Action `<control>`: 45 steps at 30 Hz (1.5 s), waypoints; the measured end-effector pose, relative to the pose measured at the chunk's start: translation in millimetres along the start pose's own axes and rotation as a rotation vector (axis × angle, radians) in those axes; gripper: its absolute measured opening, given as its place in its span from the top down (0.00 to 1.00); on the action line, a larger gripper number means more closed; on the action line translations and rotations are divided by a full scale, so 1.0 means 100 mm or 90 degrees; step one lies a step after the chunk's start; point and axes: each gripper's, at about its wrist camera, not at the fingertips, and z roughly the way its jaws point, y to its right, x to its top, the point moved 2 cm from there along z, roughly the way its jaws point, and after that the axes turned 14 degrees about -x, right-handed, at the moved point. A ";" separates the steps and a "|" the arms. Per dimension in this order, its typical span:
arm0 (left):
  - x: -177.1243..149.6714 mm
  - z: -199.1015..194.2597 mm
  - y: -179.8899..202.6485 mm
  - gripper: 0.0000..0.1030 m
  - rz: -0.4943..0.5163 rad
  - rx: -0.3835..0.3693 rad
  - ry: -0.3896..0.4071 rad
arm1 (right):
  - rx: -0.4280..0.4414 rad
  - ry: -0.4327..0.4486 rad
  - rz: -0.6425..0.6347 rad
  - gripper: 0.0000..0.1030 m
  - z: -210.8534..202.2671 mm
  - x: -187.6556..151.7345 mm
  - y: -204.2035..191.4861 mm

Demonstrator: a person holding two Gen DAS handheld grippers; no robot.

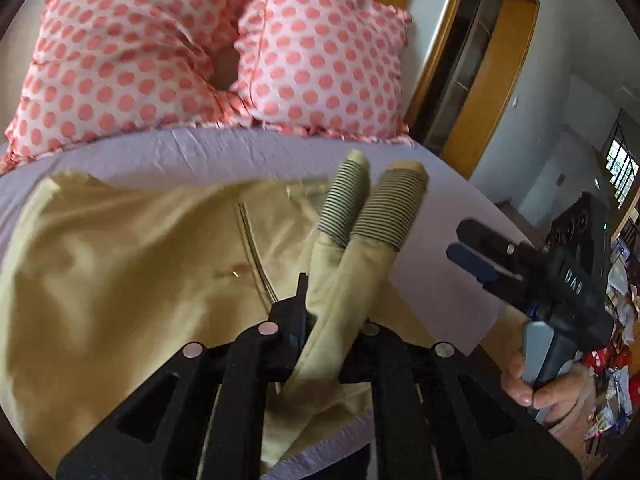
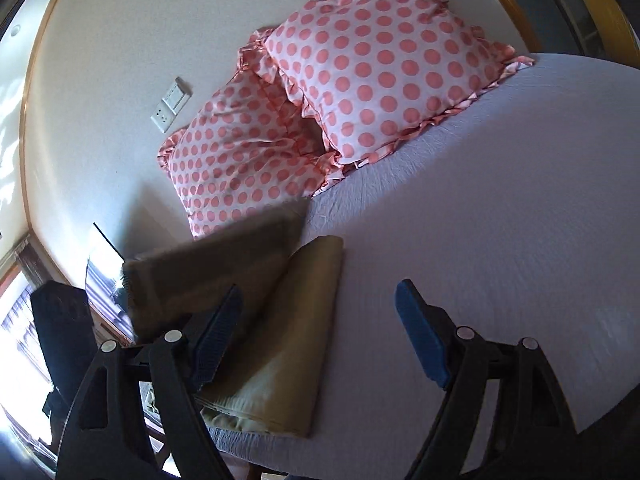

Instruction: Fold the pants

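Pants: khaki pants (image 1: 120,264) are seen spread across the lower left and centre of the left wrist view, lying on the lilac bed sheet (image 1: 224,152); in the right wrist view they (image 2: 296,340) appear as a folded stack at lower centre-left, with an upper flap raised and blurred.
Cuffs: two striped ribbed cuffs (image 1: 376,204) are shown side by side at frame centre in the left wrist view only, pointing toward the upper right (toward the pillows).
Long axis: the gathered legs are seen running from bottom centre up to the cuffs, tilted slightly right.
Left gripper: the left gripper (image 1: 332,340) is clamped on the bunched leg fabric at bottom centre, its fingers drawn together around the cloth.
Right gripper: the right gripper (image 2: 320,332) is seen with jaws well apart and nothing between them, hovering above sheet and folded edge; in the left wrist view it (image 1: 480,256) is seen at the right, held by a hand (image 1: 540,384).
Pillows: two pink polka-dot pillows (image 1: 208,48) are placed at the top of the frame.
Shown only by right wrist view: a wall socket plate (image 2: 171,105) at upper left.
Shown only by left wrist view: a wooden door frame (image 1: 492,80) at upper right.
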 end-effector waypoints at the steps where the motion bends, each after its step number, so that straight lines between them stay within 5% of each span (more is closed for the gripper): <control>1: -0.05 0.04 0.04 0.90 0.016 0.018 -0.004 | 0.005 -0.006 0.005 0.21 -0.01 0.02 0.03; 5: -0.13 0.02 0.30 0.75 0.124 0.089 -0.004 | 0.073 -0.066 0.020 0.18 0.09 0.09 0.00; 9: -0.21 -0.30 0.56 0.41 0.167 0.023 0.020 | 0.113 -0.164 0.034 0.18 0.39 0.09 -0.14; 11: -0.20 -0.53 0.55 0.35 0.159 -0.011 0.043 | 0.086 -0.191 0.012 0.20 0.51 0.07 -0.21; 15: 0.02 -0.98 -0.19 0.33 0.003 0.065 0.090 | 0.057 -0.220 -0.055 0.23 0.68 0.05 -0.39; 18: 0.08 -1.25 -1.03 0.35 -0.169 0.117 0.099 | 0.037 -0.231 -0.087 0.36 0.81 0.03 -0.45; 21: 0.08 -1.33 -1.54 0.35 -0.245 0.151 0.088 | 0.036 -0.239 -0.099 0.38 0.92 0.05 -0.51; 25: 0.07 -1.16 -1.84 0.35 -0.293 0.081 0.043 | 0.035 -0.251 -0.120 0.43 1.03 0.05 -0.57; 29: 0.09 -1.00 -1.87 0.31 -0.297 0.042 0.008 | 0.054 -0.276 -0.097 0.69 1.09 0.07 -0.48; 31: 0.11 -0.99 -1.92 0.32 -0.313 0.019 0.012 | 0.083 -0.298 -0.065 0.75 1.12 0.09 -0.41; 32: 0.10 -0.99 -1.95 0.49 -0.323 0.006 0.012 | 0.096 -0.307 -0.053 0.79 1.13 0.08 -0.40; 33: 0.10 -0.99 -2.00 0.78 -0.334 0.004 0.018 | 0.105 -0.310 -0.046 0.82 1.14 0.08 -0.39; 35: 0.12 -1.01 -2.05 0.92 -0.347 -0.034 0.040 | 0.125 -0.304 -0.037 0.86 1.14 0.12 -0.43; 40: 0.51 -0.96 -1.98 0.93 -0.280 -0.008 0.060 | 0.124 -0.247 -0.066 0.90 1.20 0.51 -0.68; 45: 1.01 -0.62 -2.15 0.92 -0.264 0.058 0.075 | 0.046 -0.200 -0.071 0.90 1.58 0.85 -0.73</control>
